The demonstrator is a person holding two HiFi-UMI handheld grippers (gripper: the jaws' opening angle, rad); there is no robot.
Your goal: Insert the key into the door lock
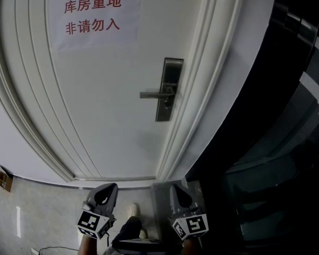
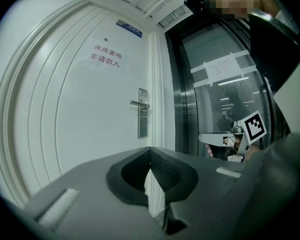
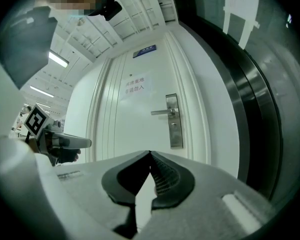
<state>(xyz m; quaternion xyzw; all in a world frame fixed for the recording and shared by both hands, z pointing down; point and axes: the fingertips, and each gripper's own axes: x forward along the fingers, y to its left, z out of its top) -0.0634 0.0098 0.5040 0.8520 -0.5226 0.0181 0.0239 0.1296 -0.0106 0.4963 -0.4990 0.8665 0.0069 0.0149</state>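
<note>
A white door [image 1: 106, 100] fills the head view, with a steel lock plate [image 1: 168, 89] and a lever handle [image 1: 154, 94] near its right edge. Both gripper views show that plate [image 2: 143, 113] [image 3: 174, 120] some way ahead. My left gripper [image 1: 107, 187] and right gripper [image 1: 176, 187] sit low, side by side, well short of the door and pointing towards it. The left gripper [image 2: 150, 149] has its jaws together at the tip. My right gripper [image 3: 150, 153] is shut the same way. No key shows in any view.
A paper sign with red characters [image 1: 93, 15] hangs high on the door. A dark glass wall [image 1: 276, 116] runs along the right of the door frame. A small box [image 1: 2, 178] lies on the floor at far left. The person's shoe [image 1: 133, 210] is between the grippers.
</note>
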